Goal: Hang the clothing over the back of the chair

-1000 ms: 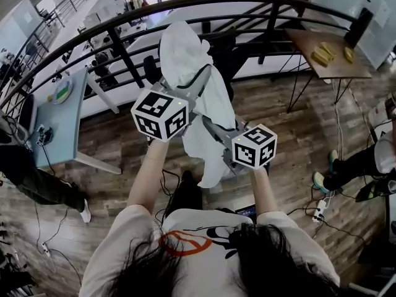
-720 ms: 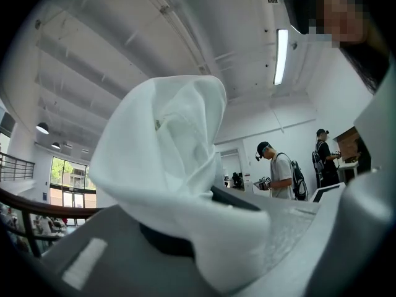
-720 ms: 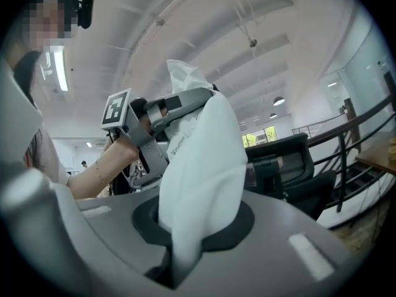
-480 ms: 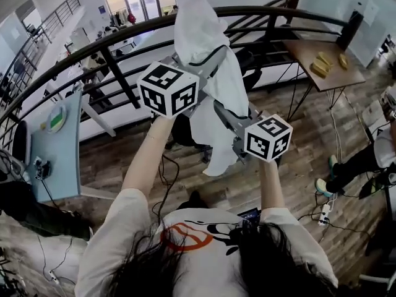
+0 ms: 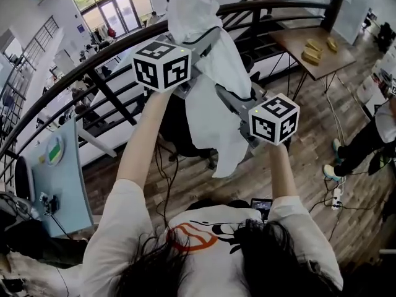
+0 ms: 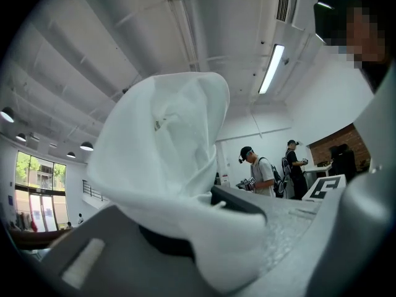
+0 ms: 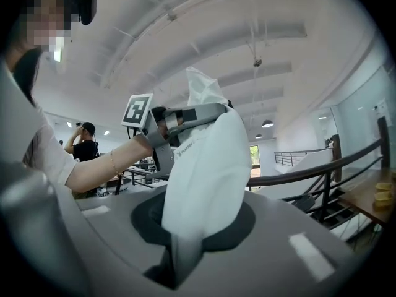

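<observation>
Left hand-held gripper (image 5: 213,36) clamps the upper part of a hanging white garment (image 5: 210,113); right hand-held gripper (image 5: 221,93) clamps it just below.

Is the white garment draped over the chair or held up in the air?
Held up: the left gripper and right gripper both clamp the white garment, which dangles bunched between them.

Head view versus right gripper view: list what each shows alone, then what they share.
Head view only: the right gripper's marker cube, the wooden floor, a light blue table. Right gripper view only: its jaws shut on the white garment up close, a bystander in a black cap. Both: the garment, the left gripper gripping it, the curved railing.
</observation>
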{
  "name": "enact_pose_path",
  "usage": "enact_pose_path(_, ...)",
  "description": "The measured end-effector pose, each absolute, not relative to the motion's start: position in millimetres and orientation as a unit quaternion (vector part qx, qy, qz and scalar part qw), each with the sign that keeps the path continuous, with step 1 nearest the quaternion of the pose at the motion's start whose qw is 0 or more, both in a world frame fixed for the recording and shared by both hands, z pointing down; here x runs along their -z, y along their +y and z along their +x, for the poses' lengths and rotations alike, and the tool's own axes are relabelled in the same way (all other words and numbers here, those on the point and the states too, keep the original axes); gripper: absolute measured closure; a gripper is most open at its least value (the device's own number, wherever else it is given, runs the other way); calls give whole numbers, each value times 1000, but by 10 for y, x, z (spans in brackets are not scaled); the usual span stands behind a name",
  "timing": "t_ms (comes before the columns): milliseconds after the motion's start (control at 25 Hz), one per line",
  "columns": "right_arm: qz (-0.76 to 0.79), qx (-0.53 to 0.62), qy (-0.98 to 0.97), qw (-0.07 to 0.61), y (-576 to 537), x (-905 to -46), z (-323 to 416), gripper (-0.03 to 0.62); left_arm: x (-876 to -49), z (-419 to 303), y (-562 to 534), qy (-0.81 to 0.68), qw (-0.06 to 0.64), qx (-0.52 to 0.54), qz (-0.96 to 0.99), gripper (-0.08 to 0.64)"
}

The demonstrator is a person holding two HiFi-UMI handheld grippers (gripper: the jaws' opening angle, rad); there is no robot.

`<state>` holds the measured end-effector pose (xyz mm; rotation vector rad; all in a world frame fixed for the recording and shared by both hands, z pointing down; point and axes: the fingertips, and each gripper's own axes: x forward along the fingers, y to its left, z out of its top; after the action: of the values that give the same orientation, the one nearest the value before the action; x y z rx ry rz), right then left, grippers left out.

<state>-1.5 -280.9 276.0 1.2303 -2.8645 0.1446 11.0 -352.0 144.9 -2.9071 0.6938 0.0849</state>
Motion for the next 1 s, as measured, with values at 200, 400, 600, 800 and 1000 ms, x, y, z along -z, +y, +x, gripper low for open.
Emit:
enact_pose_path(200, 389, -27, -920, 37, -3035, -2617, 155, 508, -1465, 260, -3900, 206, 50, -18, -977, 370)
enact_pose_path(400, 381, 14, -920, 95, -3303, -2672, 296, 452, -1611, 307, -4316, 225, 38, 10, -974, 367)
enact_pose_path(600, 360, 18, -922, 140, -3611, -2842, 410, 370, -1957, 234, -4799, 260, 21, 52, -964, 367)
enact_pose_path(800, 325, -10, -934, 146, -3729, -2923, 552, 343, -2293, 332, -5115, 261, -8, 83, -962, 360)
enact_pose_path(1000, 330, -11, -935, 130, -3813, -2849, 892, 310, -2627, 257, -5450, 268, -61, 108, -956, 362)
